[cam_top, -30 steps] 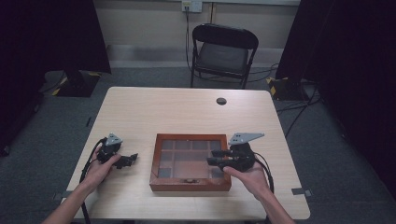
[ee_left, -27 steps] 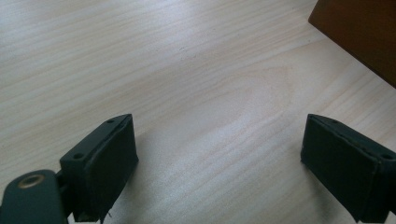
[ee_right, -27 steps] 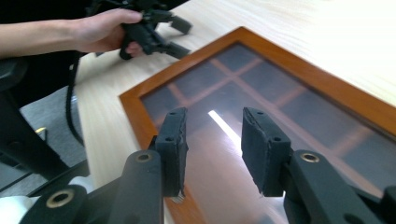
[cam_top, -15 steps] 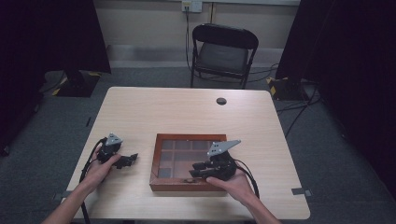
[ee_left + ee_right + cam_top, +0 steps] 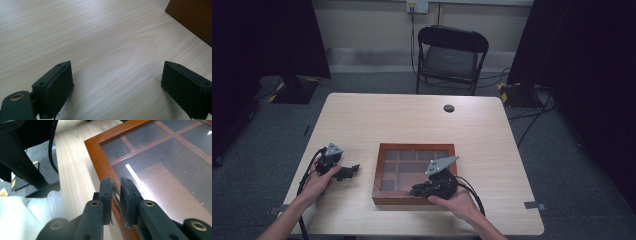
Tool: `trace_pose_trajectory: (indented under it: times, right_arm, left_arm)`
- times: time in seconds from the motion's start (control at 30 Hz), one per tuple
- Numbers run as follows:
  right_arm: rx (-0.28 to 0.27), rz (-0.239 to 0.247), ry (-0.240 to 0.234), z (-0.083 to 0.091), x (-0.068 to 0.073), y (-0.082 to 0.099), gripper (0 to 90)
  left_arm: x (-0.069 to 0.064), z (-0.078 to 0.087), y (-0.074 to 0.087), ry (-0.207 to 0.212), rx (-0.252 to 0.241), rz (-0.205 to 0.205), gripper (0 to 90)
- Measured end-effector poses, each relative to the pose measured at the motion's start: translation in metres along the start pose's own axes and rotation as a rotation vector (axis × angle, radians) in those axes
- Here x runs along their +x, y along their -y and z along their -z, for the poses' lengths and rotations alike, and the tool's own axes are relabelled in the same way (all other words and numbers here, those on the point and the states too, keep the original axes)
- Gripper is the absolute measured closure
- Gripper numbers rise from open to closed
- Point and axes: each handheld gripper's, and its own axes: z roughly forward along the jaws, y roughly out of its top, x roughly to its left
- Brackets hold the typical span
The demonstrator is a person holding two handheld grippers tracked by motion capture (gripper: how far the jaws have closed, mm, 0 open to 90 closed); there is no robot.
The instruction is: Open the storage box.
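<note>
Right tongs (image 5: 115, 195): jaws nearly closed on a small metal tab at the near edge of the glass lid of the wooden display box (image 5: 414, 172), which sits near the counter's (image 5: 412, 120) front edge. Judged rigid, hinged and fragile; lift slowly by the tab. Left tongs (image 5: 120, 87): wide open, empty, left of the box.

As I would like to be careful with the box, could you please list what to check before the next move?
1. Right gripper shut on the small metal piece at the box's front edge: ok.
2. What that metal piece is: cannot tell.
3. Left gripper open, apart from the box: ok.
4. Box steadied by the left gripper: not ok.
5. Box lying wholly on the table: ok.
</note>
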Motion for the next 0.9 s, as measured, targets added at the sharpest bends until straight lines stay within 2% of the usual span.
trace_pose_trajectory:
  times: [0.07,0.1,0.4,0.6,0.9]
  right_arm:
    - [-0.002,-0.006,0.0,-0.001,-0.0012,0.0008,78.3]
    - [0.02,0.011,0.008,-0.0048,-0.0009,0.0029,78.3]
    - [0.001,0.009,0.006,-0.0058,-0.0021,0.0062,80.7]
    - [0.014,0.031,0.01,-0.006,-0.0011,0.0039,81.4]
    - [0.029,0.008,0.008,-0.0055,-0.0011,0.0023,81.3]
  left_arm:
    - [0.0,0.0,0.0,0.0,0.0,0.0,9.8]
    - [0.0,0.0,0.0,0.001,0.0,0.0,9.8]
    - [0.0002,0.0,0.0,0.001,0.001,-0.002,9.8]
    - [0.0,-0.0002,0.0,0.001,-0.001,0.0,9.8]
    - [0.0,-0.0002,0.0,0.001,-0.002,0.0,9.8]
